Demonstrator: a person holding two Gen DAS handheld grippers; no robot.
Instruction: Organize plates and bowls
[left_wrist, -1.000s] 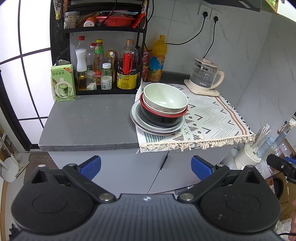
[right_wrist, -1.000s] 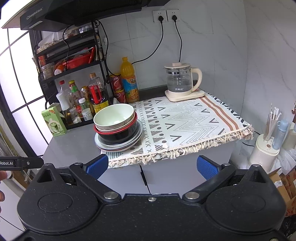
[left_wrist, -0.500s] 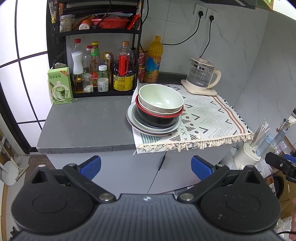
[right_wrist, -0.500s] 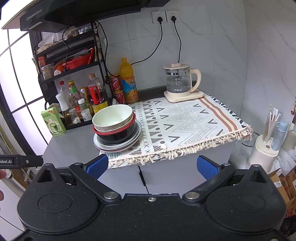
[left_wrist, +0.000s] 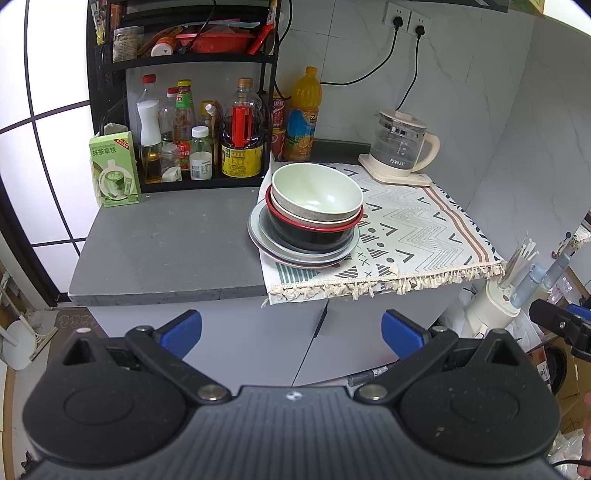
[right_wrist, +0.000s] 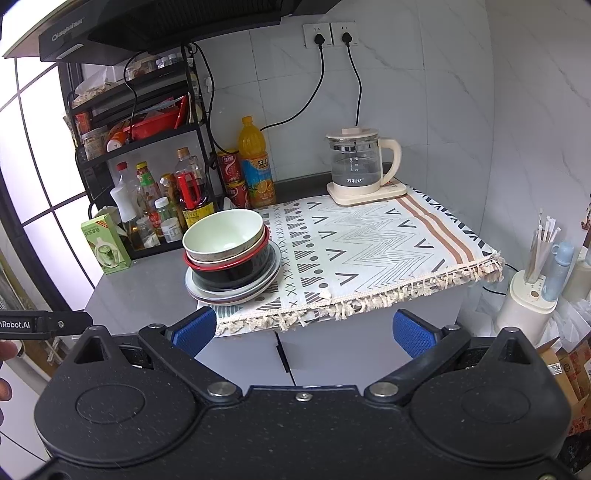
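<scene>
Bowl stack (left_wrist: 314, 218) sits beyond both spread, empty tools (left_wrist: 291, 334).

"Robot.AI" stands on the black bar (right_wrist: 44, 324) left of the right jaws; a green carton (left_wrist: 115, 170), far ahead-left, reads "抹茶拿铁".

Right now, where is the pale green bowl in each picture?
Left wrist view: the green bowl is just above centre, topping the stack.
Right wrist view: the green bowl is left of centre, topping the same stack.
Shared landmark: the kettle stands behind, to its right.
</scene>
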